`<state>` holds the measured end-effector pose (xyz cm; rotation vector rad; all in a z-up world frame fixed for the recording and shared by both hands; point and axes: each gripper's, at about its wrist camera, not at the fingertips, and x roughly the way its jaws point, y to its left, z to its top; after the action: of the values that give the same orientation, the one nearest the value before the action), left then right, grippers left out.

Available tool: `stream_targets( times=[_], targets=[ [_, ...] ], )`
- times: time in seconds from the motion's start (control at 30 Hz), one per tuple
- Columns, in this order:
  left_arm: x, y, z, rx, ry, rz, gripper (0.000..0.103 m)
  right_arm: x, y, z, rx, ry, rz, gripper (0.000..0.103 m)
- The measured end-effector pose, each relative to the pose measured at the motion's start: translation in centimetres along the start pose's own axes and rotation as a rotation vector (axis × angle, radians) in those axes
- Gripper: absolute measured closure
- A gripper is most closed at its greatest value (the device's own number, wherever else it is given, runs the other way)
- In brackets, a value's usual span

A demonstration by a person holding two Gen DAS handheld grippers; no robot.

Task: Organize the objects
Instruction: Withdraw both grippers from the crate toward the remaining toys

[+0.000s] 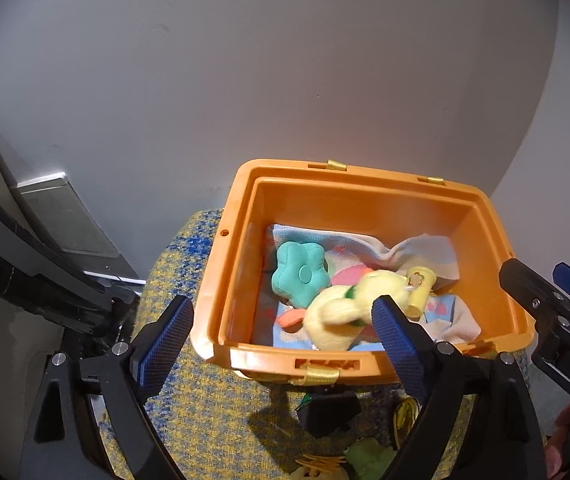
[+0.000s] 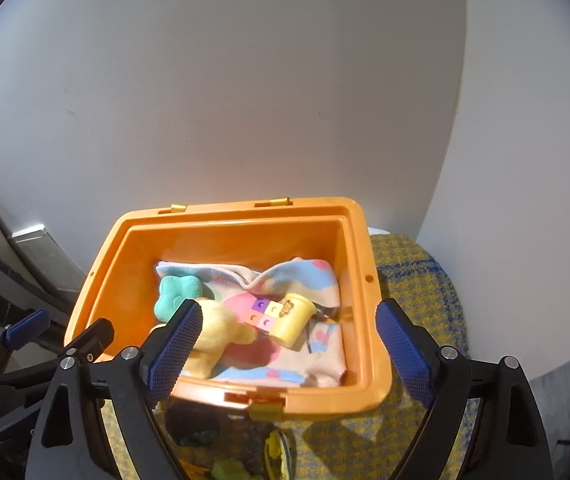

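An orange bin [image 1: 221,300] [image 2: 369,304] stands open on a woven seat. Inside it, on a pastel patterned cloth [image 1: 425,252] [image 2: 285,276], lie a teal flower plush [image 1: 301,274] [image 2: 175,290], a pale yellow plush [image 1: 337,312] [image 2: 221,328], a yellow cup [image 1: 419,286] [image 2: 291,318] and a small stack of coloured blocks [image 2: 263,312]. My left gripper [image 1: 281,304] hovers open over the bin's near left side with nothing between its fingers. My right gripper [image 2: 290,308] is open above the bin's near edge, holding nothing. Each gripper shows at the edge of the other's view.
The yellow-and-blue woven seat [image 1: 213,412] [image 2: 417,280] carries more toys in front of the bin: a black object [image 1: 331,408], a green plush [image 1: 369,458] and yellow pieces. A grey wall rises behind. A grey slab [image 1: 69,220] and dark gear stand at the left.
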<state>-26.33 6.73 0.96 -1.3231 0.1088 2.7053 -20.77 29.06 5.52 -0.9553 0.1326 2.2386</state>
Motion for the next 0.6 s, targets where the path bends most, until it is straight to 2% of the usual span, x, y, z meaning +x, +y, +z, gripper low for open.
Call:
stream_targets(
  times=[0.6],
  targets=[
    [-5.3,0.0,-2.3,0.004,-0.072,0.008,0.005,-5.1,0.7,-1.7,-0.039,-0.076,-0.029,0.014]
  ],
)
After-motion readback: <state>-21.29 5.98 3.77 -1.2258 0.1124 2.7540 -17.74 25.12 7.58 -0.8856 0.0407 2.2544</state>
